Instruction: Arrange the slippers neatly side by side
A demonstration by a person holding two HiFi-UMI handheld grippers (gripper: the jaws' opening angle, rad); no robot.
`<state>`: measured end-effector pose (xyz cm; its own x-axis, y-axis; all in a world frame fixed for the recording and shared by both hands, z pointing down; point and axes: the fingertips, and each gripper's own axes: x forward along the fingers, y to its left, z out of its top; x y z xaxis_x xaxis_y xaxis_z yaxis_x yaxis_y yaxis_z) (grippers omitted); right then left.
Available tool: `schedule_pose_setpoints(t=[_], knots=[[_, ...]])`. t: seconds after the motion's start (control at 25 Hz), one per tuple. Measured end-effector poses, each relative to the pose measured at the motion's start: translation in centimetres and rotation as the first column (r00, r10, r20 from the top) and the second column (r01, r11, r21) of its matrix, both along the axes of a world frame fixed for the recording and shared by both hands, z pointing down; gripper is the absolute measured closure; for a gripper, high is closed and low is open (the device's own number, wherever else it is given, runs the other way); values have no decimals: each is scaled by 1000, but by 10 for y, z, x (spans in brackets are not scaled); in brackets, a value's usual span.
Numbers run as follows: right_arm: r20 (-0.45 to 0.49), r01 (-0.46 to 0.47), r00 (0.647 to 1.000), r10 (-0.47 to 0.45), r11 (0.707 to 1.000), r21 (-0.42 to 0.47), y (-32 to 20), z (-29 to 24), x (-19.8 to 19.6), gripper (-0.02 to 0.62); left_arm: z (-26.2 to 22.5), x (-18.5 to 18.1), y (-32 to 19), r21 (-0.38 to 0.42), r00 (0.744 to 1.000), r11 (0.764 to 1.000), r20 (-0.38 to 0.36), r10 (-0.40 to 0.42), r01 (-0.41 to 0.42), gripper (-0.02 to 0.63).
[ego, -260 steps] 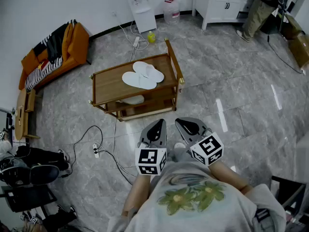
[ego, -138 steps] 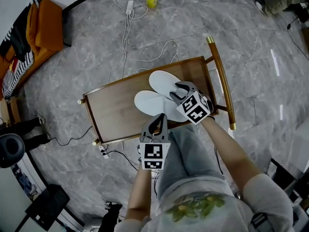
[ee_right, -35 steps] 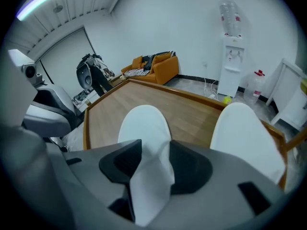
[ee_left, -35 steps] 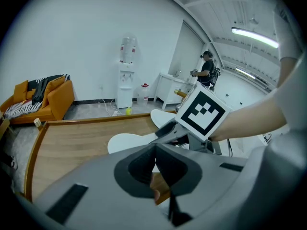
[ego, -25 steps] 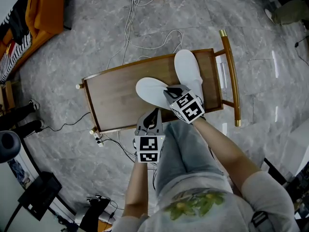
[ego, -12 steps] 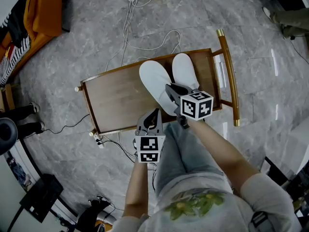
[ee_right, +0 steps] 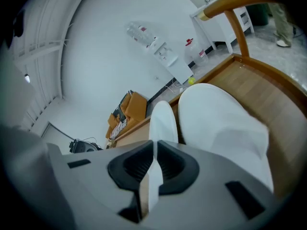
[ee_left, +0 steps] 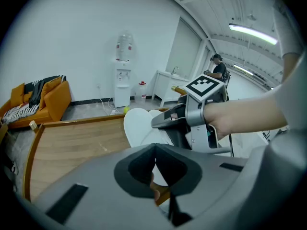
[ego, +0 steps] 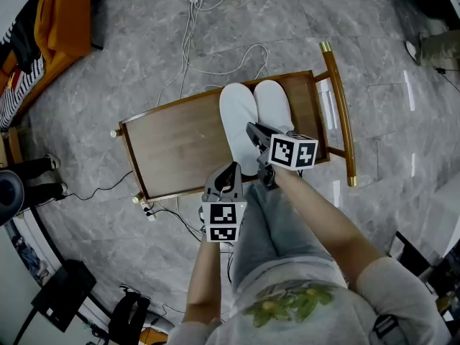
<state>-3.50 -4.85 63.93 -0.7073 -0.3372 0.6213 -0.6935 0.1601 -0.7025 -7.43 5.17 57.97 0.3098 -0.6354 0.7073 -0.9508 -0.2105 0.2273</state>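
Two white slippers lie toe-away on the wooden cart top (ego: 172, 149). The left slipper (ego: 237, 121) lies close beside the right slipper (ego: 273, 105), roughly parallel. My right gripper (ego: 253, 131) is shut on the heel end of the left slipper. In the right gripper view that slipper (ee_right: 162, 121) runs edge-on between the jaws, with the other slipper (ee_right: 223, 121) to its right. My left gripper (ego: 231, 171) hovers at the cart's near edge, shut with nothing in it. In the left gripper view the right gripper (ee_left: 184, 121) stands over the slippers (ee_left: 136, 123).
The cart has a raised handle rail (ego: 336, 99) on its right side. Cables (ego: 215, 56) trail over the grey tile floor behind and left of the cart. An orange sofa (ego: 65, 13) stands far left. A person (ee_left: 218, 73) stands by a white cabinet in the background.
The right gripper has swung the held slipper from a slanted position at the left to a line parallel with the other slipper. The left gripper has stayed put.
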Motion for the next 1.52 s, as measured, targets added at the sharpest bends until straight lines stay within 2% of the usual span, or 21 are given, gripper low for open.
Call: schedule_pose_setpoints(t=[0.72, 0.88, 1.04, 1.32, 1.52], knots=[[-146, 91, 985, -88, 996, 15, 3, 18, 7, 550, 0, 4, 2, -5, 1000, 1000, 4, -3, 3, 591], [-124, 120, 985, -117, 993, 19, 4, 11, 3, 453, -4, 6, -1, 2, 1000, 1000, 7, 0, 0, 591], [-91, 132, 987, -132, 991, 1, 12, -8, 1, 403, -20, 7, -5, 21, 1000, 1000, 5, -7, 7, 591], [-74, 144, 987, -141, 989, 37, 13, -48, 8, 388, -50, -1, -16, 69, 1000, 997, 9, -19, 19, 591], [-65, 153, 987, -150, 987, 54, 19, -76, 24, 380, -71, -2, -15, 86, 999, 996, -18, -27, 28, 591]])
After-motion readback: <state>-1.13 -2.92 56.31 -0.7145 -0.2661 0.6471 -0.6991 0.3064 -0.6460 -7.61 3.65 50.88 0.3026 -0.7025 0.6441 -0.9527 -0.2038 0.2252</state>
